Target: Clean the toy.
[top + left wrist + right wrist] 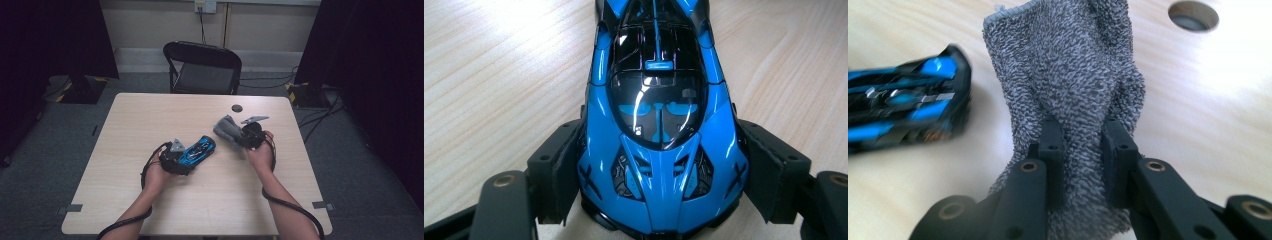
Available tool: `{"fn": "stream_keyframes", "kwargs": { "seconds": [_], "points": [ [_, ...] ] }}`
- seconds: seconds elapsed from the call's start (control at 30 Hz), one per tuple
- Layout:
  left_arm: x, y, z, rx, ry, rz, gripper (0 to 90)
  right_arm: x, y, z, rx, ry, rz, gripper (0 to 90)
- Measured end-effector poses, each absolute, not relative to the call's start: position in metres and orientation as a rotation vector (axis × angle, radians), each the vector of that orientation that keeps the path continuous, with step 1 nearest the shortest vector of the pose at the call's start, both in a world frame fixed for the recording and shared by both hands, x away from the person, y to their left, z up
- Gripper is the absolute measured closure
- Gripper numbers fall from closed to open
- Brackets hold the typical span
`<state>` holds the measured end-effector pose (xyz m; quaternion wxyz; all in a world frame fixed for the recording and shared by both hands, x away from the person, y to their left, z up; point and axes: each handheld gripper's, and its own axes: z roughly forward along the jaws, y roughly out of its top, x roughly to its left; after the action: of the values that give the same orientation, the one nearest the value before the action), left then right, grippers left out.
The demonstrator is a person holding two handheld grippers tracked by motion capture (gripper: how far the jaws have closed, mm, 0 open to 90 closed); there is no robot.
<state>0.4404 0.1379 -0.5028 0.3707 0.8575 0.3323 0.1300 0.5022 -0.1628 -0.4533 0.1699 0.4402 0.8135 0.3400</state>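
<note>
Two things are held above or on the table (pixel 210 200), one by each gripper. A blue car (pixel 199 150) is clasped by the left gripper (pixel 186 161): in the left gripper view the car (pixel 659 130) is seen lengthwise between the two fingers (pixel 559 170), whose pads are pressed to its flanks at one end, its other end pointing away. A grey cloth (pixel 229 129) is pinched by the right gripper (pixel 242 136), just right of the car; in the right gripper view the cloth (pixel 1073 75) is bunched between narrowly set fingers (pixel 1050 150) and rises past them. A round hole (pixel 237 108) is set in the table beyond the cloth. A chair (pixel 204 67) stands behind the table, well beyond the car.
</note>
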Motion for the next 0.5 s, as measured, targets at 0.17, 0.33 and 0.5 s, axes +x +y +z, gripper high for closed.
{"fn": "stream_keyframes", "kwargs": {
  "seconds": [0.17,0.33,0.5],
  "points": [
    [0.44,0.138,-0.503,2.196,0.851,0.336,25.8,0.522,-0.131,-0.465,1.215,2.362,0.918,74.5],
    [0.44,0.139,-0.504,2.19,0.848,0.341,25.9,0.527,-0.116,-0.475,1.152,2.446,0.929,74.2],
    [0.439,0.138,-0.504,2.185,0.855,0.345,26.0,0.525,-0.115,-0.479,1.086,2.523,0.946,74.4]
  ]
}}
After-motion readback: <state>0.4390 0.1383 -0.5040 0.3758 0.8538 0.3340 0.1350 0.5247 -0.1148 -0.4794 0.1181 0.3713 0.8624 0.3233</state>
